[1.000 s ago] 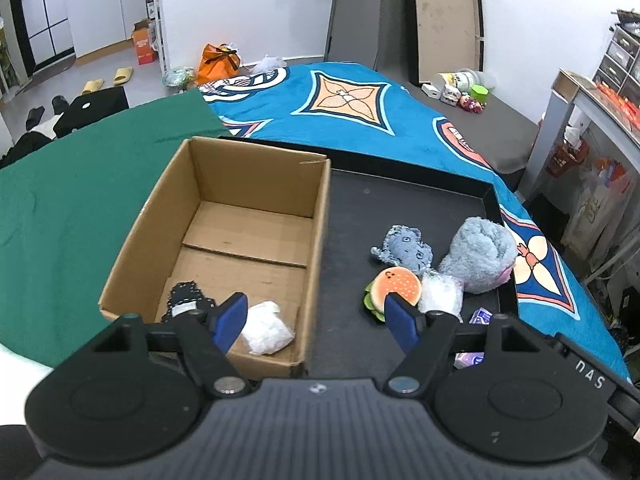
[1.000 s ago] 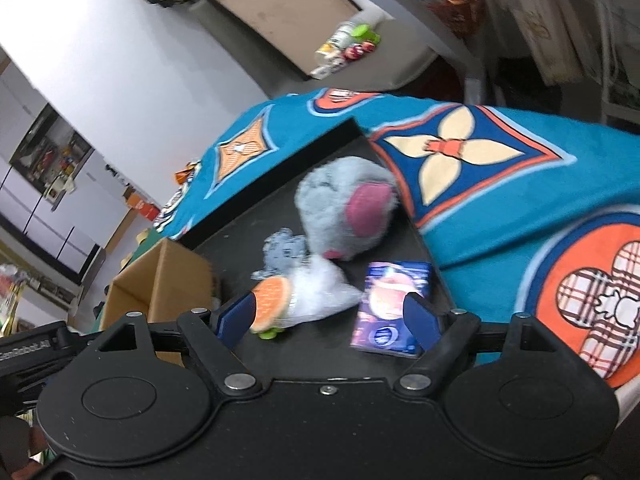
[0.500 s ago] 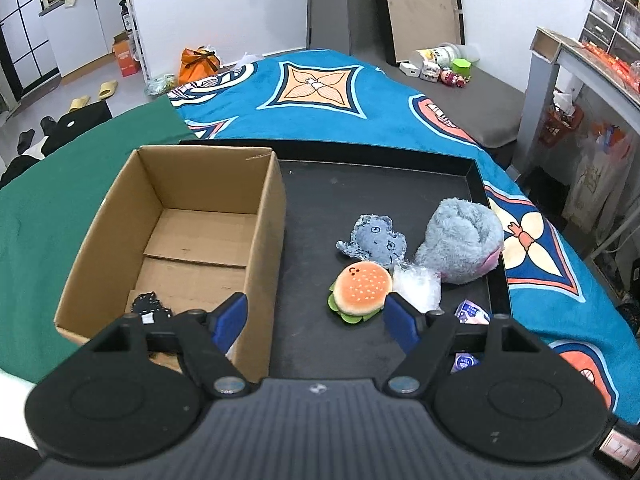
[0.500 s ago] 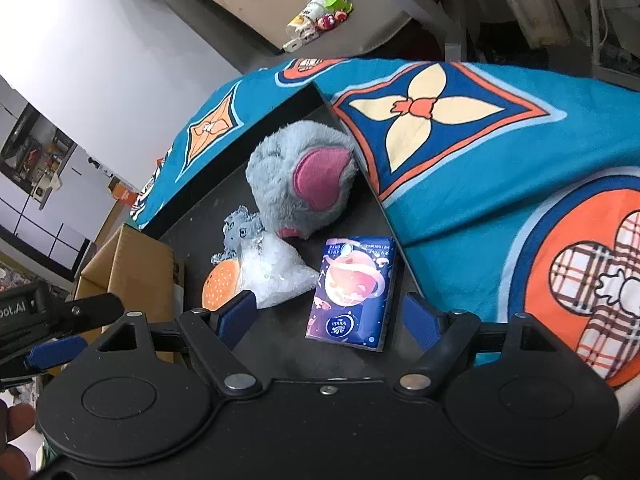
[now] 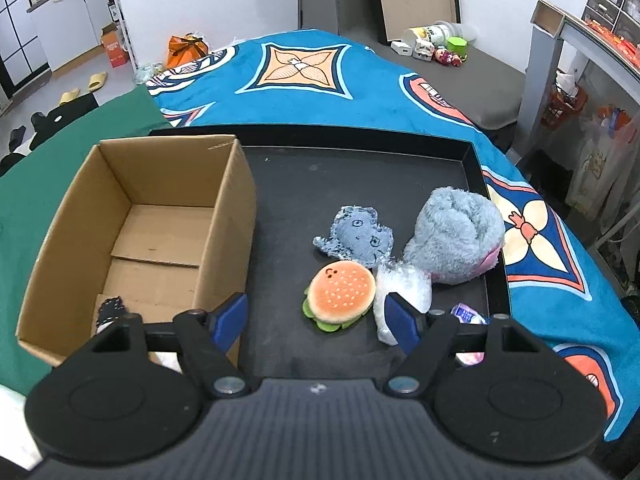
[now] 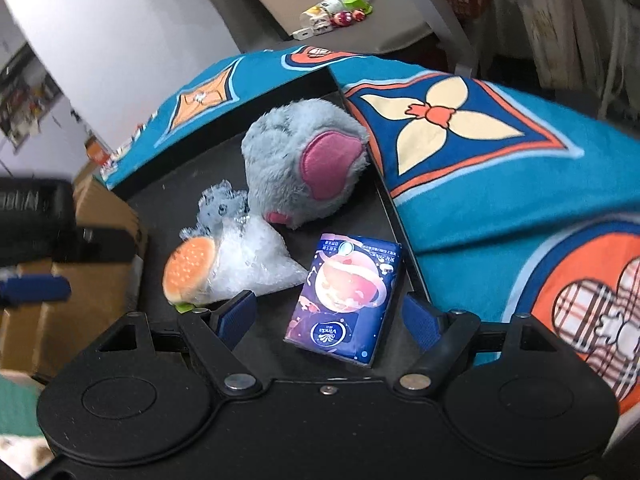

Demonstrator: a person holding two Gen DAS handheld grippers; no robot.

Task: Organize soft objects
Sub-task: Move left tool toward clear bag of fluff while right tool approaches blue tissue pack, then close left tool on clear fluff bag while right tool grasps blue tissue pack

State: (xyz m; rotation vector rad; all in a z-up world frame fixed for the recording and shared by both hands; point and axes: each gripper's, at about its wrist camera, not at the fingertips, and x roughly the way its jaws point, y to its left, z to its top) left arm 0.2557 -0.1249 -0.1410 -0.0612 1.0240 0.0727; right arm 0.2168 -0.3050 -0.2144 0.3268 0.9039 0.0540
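"Vinda" on tissue pack (image 6: 346,300)

A black tray (image 5: 476,168) rests on a bed's blue patterned blanket (image 5: 304,92), holding a cardboard box (image 5: 236,208), plush toys and a tissue pack (image 6: 348,300).

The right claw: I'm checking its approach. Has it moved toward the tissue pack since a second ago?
Yes. The right claw has come down toward the tissue pack, which now lies between its open fingers, on the black tray.
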